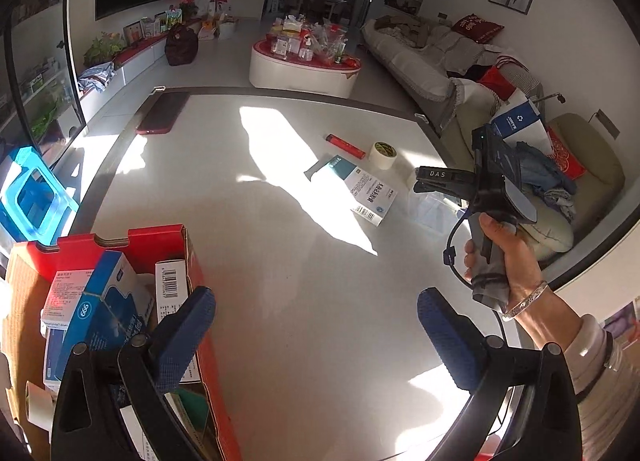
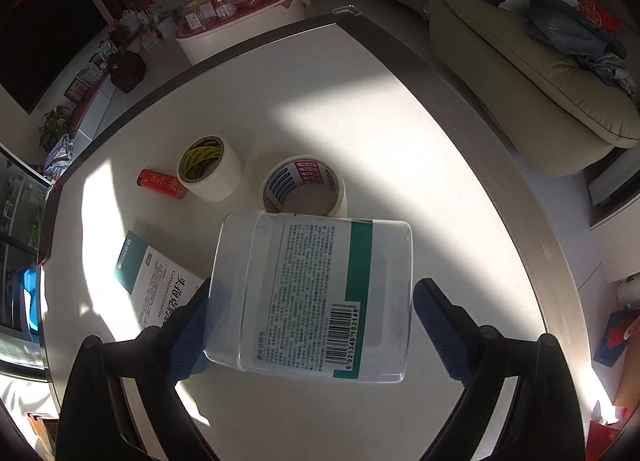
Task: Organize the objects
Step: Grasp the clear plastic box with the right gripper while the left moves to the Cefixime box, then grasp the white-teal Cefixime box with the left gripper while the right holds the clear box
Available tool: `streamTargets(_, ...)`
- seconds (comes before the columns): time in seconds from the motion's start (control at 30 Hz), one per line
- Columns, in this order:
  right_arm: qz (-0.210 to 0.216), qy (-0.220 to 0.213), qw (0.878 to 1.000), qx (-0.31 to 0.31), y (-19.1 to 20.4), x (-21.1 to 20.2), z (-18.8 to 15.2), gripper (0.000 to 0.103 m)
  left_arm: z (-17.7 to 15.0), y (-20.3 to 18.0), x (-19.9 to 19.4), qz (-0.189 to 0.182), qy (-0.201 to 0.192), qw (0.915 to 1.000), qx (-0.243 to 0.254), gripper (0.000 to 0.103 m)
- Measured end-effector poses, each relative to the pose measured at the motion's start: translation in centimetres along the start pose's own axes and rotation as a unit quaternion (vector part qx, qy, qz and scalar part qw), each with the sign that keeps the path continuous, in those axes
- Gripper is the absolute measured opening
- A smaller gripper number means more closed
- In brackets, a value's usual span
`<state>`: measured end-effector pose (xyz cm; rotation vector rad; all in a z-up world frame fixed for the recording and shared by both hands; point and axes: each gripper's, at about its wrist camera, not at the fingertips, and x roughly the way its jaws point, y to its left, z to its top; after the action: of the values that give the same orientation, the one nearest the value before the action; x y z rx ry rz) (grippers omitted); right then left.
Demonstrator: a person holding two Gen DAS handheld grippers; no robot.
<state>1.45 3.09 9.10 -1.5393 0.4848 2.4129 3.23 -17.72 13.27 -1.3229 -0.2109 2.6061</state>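
Box point(image 1: 192, 257): red, at table's left edge, held medicine packs point(image 1: 96, 301).
Jar point(image 2: 312, 297): clear, labelled, between right gripper's point(image 2: 312, 325) parted fingers.
Left gripper point(image 1: 316, 337): fingers apart, empty.

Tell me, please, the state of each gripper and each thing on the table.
left gripper, open, empty.
right gripper, fingers either side of the clear container; grip uncertain.
clear container, lying label up.
red carton, open on top, boxes inside.
medicine box, closed, lying flat.
white tape roll, resting on the table.
lighter, lying flat.
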Motion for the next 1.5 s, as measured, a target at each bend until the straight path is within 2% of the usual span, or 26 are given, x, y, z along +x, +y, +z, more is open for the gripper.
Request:
streamTargets(0.03,0.001,-0.002,1.000,-0.007,-0.1,-0.1,-0.2,0.083,0.4,-0.3,0.4,0.007,0.005,1.0000,0.001,0.103)
streamTargets(0.13,0.007,-0.012,1.000,-0.016,-1.0,-1.1,-0.9,0.082,1.8,-1.2,1.8,0.017,0.021,0.9996,-0.005,0.103)
streamTargets(0.23,0.074,-0.007,0.997,0.014,-3.5,-2.8,-2.4,0.082,3.8,-1.7,4.8,0.007,0.059,0.9973,-0.043,0.103)
streamTargets(0.3,0.108,-0.012,0.994,0.024,-5.1,-4.5,-3.9,0.082,5.2,-1.9,7.7,0.014,0.091,0.9924,-0.082,0.103)
streamTargets(0.37,0.130,-0.020,0.991,0.028,-6.8,-6.3,-5.7,0.082,6.4,-2.0,11.4,0.014,0.131,0.9804,-0.147,0.103)
streamTargets(0.47,0.161,-0.023,0.986,0.047,-9.6,-8.7,-8.6,0.082,7.3,-2.4,17.1,-0.006,0.189,0.9508,-0.245,0.102)
streamTargets(0.5,0.169,-0.023,0.984,0.054,-10.7,-9.4,-9.5,0.082,7.5,-2.8,18.6,0.001,0.198,0.9425,-0.270,0.102)
streamTargets(0.53,0.175,-0.025,0.982,0.061,-11.7,-10.1,-10.3,0.082,7.7,-3.2,20.0,0.012,0.203,0.9372,-0.283,0.102)
streamTargets(0.6,0.183,-0.033,0.980,0.069,-13.5,-11.5,-11.9,0.082,8.3,-3.8,22.0,0.038,0.195,0.9334,-0.299,0.101)
streamTargets(0.73,0.193,-0.044,0.977,0.084,-16.5,-13.1,-14.0,0.082,9.8,-5.3,23.5,0.084,0.161,0.9382,-0.294,0.101)
streamTargets(0.8,0.197,-0.046,0.975,0.095,-17.6,-13.3,-14.6,0.082,10.4,-5.8,24.2,0.096,0.153,0.9369,-0.299,0.102)
streamTargets(0.97,0.210,-0.049,0.969,0.118,-19.7,-13.4,-15.2,0.082,10.4,-6.0,26.7,0.118,0.170,0.9203,-0.332,0.102)
streamTargets(1.13,0.215,-0.051,0.968,0.123,-20.5,-13.5,-15.5,0.082,10.7,-7.4,27.2,0.162,0.159,0.9270,-0.299,0.103)
streamTargets(1.23,0.223,-0.049,0.965,0.128,-20.7,-13.4,-15.6,0.082,10.5,-8.7,27.8,0.190,0.173,0.9359,-0.241,0.102)
streamTargets(1.3,0.224,-0.051,0.965,0.130,-20.7,-13.5,-15.7,0.082,10.3,-9.4,27.7,0.205,0.178,0.9403,-0.205,0.098)
streamTargets(1.37,0.228,-0.052,0.963,0.133,-20.8,-13.7,-16.0,0.082,10.3,-9.7,27.0,0.198,0.167,0.9485,-0.182,0.082)
streamTargets(1.43,0.232,-0.054,0.962,0.136,-20.7,-13.9,-16.0,0.082,10.3,-9.7,26.5,0.186,0.166,0.9538,-0.168,0.078)
streamTargets(1.5,0.233,-0.058,0.961,0.139,-20.9,-14.2,-16.2,0.082,10.1,-9.0,25.7,0.161,0.162,0.9579,-0.174,0.078)
